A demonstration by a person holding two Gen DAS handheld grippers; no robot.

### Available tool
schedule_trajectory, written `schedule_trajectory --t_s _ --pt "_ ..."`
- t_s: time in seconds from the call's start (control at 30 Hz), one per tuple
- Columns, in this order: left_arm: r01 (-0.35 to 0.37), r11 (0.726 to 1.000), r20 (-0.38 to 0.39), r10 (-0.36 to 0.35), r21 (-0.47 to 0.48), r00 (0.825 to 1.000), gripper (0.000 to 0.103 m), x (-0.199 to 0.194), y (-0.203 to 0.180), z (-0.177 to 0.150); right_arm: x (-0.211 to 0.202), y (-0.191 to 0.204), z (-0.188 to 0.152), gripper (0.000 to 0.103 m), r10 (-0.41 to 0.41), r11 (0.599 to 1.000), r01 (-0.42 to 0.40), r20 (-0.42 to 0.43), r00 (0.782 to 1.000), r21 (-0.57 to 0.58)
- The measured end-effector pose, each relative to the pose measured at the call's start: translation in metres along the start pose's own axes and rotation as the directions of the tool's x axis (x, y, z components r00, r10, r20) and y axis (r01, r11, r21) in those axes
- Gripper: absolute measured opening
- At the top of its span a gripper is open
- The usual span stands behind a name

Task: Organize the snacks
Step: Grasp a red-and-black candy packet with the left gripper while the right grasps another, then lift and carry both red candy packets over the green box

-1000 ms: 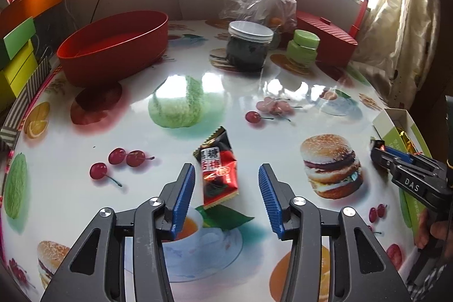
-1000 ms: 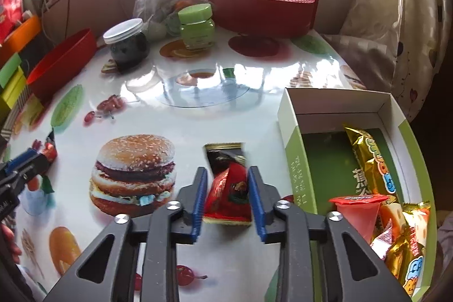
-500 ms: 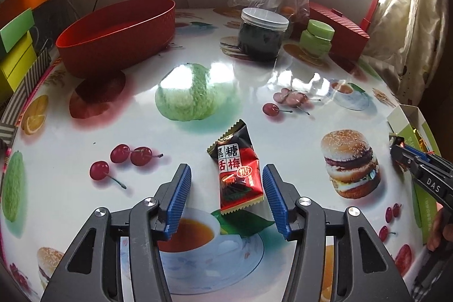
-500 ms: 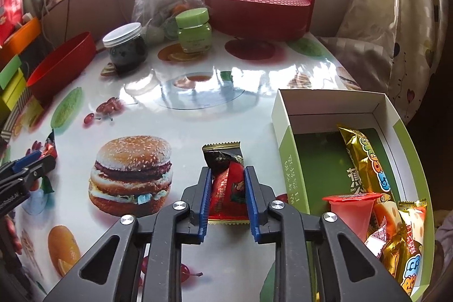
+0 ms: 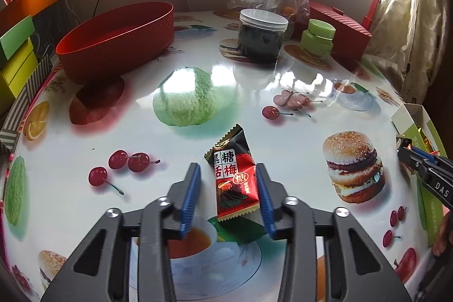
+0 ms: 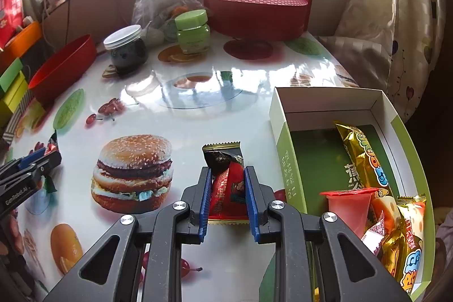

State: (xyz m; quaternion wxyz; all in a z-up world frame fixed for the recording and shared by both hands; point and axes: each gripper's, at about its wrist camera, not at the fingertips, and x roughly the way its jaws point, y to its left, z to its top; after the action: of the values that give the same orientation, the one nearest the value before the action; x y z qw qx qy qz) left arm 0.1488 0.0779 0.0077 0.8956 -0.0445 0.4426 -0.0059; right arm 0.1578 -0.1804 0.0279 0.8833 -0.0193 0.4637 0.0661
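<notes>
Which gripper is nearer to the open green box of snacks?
Right. The right gripper, shut on a red packet, sits just beside the green box; the left gripper works across the table, beyond the printed burger.

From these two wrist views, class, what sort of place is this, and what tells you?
Probably a home dining corner by a window: a glossy food-print tablecloth, a red lidded carry basket against the wall, patterned curtains, and an open green cardboard box of wrapped snacks.
</notes>
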Motion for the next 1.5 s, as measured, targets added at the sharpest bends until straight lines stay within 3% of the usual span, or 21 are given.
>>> schedule_trajectory --t_s 0.13,0.43,0.87,1.5 --pt "0.010 1.000 0.001 -0.010 0.004 1.000 0.028 0.000 -0.002 0.000 -0.001 0.000 0.000 0.022 0.000 1.000 0.000 0.003 1.000 0.002" --pt "0.019 1.000 0.003 -0.019 0.020 1.000 0.025 0.000 -0.005 -0.001 -0.004 -0.001 -0.002 0.022 0.000 1.000 0.000 0.009 1.000 0.010" --pt "0.031 0.999 0.021 -0.031 0.016 0.999 0.025 -0.006 -0.007 -0.001 -0.008 -0.002 -0.003 0.022 0.005 1.000 -0.005 0.016 1.000 0.016" --pt "0.107 0.993 0.058 -0.110 0.052 0.992 0.025 -0.037 -0.030 -0.003 -0.039 -0.003 -0.010 0.022 0.014 1.000 -0.016 0.062 0.998 0.022"
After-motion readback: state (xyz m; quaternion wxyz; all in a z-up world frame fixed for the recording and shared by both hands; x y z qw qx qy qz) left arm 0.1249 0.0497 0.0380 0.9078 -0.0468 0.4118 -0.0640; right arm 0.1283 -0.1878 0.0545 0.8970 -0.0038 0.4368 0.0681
